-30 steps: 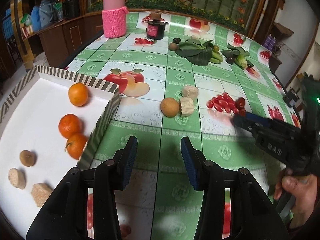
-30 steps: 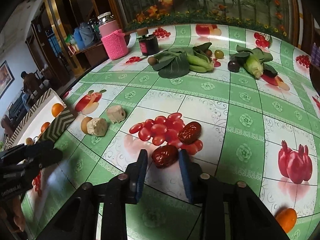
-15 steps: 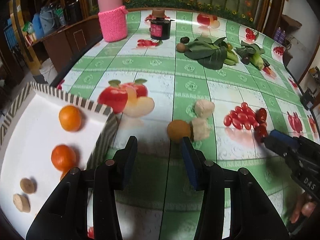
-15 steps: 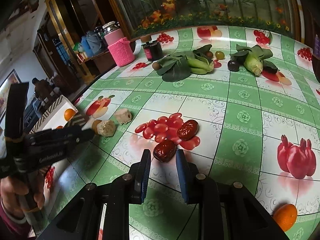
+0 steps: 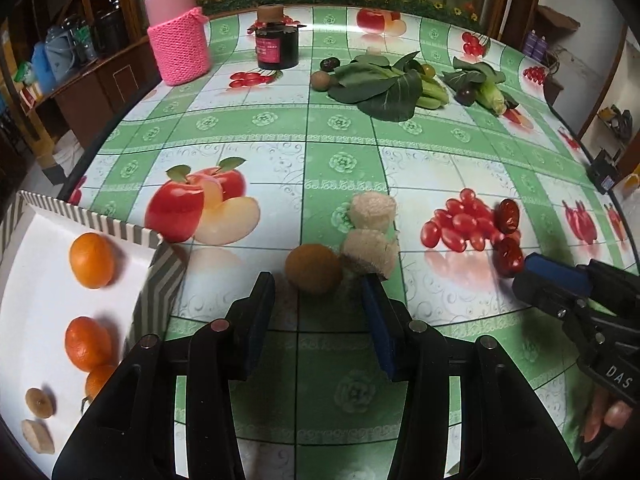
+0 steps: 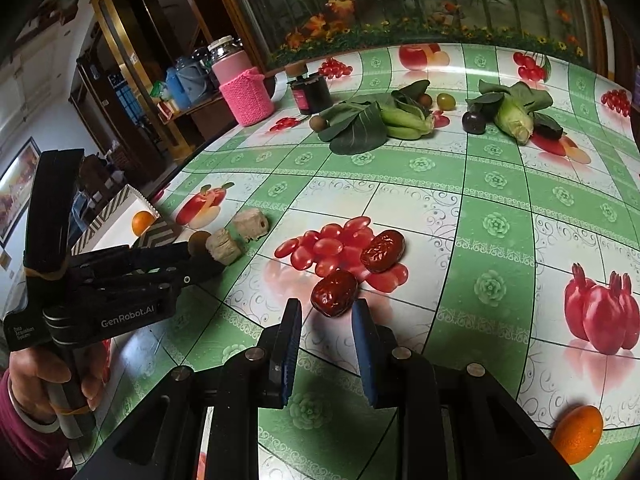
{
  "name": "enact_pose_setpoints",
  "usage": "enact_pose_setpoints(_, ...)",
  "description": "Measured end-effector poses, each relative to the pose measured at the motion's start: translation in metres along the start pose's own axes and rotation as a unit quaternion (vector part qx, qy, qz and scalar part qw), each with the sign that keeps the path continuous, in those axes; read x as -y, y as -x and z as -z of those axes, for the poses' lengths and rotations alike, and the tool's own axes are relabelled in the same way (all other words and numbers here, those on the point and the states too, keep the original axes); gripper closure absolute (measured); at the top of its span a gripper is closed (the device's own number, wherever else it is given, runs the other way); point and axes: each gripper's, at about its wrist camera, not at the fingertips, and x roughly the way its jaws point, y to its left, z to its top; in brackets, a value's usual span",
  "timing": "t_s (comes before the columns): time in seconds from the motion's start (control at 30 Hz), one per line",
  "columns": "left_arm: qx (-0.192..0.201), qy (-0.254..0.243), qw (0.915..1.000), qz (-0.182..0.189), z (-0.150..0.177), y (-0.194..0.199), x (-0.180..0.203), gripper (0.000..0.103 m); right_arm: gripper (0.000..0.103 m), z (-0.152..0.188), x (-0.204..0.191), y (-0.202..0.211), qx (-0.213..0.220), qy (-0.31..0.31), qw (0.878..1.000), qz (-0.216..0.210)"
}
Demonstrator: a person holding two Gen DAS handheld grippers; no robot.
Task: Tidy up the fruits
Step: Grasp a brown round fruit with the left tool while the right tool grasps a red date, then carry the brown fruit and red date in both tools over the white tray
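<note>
- Since a second ago the left tongs (image 5: 316, 304) have pushed forward across the desk (image 5: 344, 160): the brown round fruit (image 5: 314, 268), then well ahead of them, now sits just beyond the tips, at 12 o'clock from them.
- That fruit is round, so no long axis to line up; it lies between the lines of the two fingers, nearer the left one.
- Trouble spot: a pale fuzzy chunk (image 5: 370, 250) touches the fruit at its 3 o'clock, right off the right fingertip, with a second chunk (image 5: 374, 210) behind it.
- Left tongs stand open and empty, gap wider than the fruit.
- The white tray (image 5: 36, 240) with its oranges lies at 9 o'clock, the likely drop.
- Over to the right tongs (image 6: 326, 320): open too, holding nothing, with the near red date (image 6: 334, 293) at 12 o'clock just past the tips, its length running slantwise towards 1 o'clock; a second date (image 6: 382, 256) lies beyond.
- My call: each hand has its own target, the left for the brown fruit, the right for the date.
</note>
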Motion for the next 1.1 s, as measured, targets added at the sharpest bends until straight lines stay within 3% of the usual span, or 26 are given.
enact_pose_setpoints(0.13,0.008,-0.005,0.9999,0.010,-0.001,-0.001,0.002,0.059,0.078,0.001,-0.003,-0.001,-0.002,0.008,1.000,0.000)
enact_pose_setpoints(0.23,0.015,-0.003,0.9998,0.010,0.001,0.000,0.001,0.076,0.078,0.001,-0.006,-0.002,-0.004,0.016,1.000,0.001)
enact_pose_setpoints(0.47,0.017,0.010,0.9995,0.024,0.009,0.010,-0.005,0.076,0.078,0.004,-0.008,-0.001,-0.005,0.018,1.000,-0.001)
enact_pose_setpoints(0.57,0.019,0.009,0.9995,0.026,0.013,0.014,-0.003,0.076,0.078,0.004,-0.007,-0.001,0.003,0.020,0.999,0.025)
enact_pose_setpoints(0.63,0.017,0.012,0.9993,0.030,0.016,0.016,-0.002,0.076,0.075,0.003,-0.009,-0.005,-0.004,0.027,0.999,0.046)
enact_pose_setpoints(0.7,0.017,0.012,0.9992,0.033,0.019,0.018,-0.001,0.076,0.067,0.000,-0.012,-0.006,0.002,0.037,0.998,0.046)
enact_pose_setpoints(0.77,0.015,0.013,0.9991,0.038,0.021,0.020,-0.001,0.076,0.066,-0.005,-0.013,-0.013,-0.005,0.040,0.998,0.057)
enact_pose_setpoints(0.87,0.018,0.010,0.9988,0.043,0.023,0.026,0.001,0.076,0.066,-0.008,-0.015,-0.016,-0.007,0.057,0.997,0.061)
enact_pose_setpoints(0.97,0.022,0.009,0.9986,0.048,0.026,0.032,0.003,0.076,0.076,-0.008,-0.008,-0.014,-0.005,0.042,0.997,0.057)
enact_pose_setpoints(1.1,0.029,0.010,0.9980,0.055,0.031,0.043,0.001,0.076,0.077,-0.003,-0.012,-0.010,-0.008,0.038,0.998,0.045)
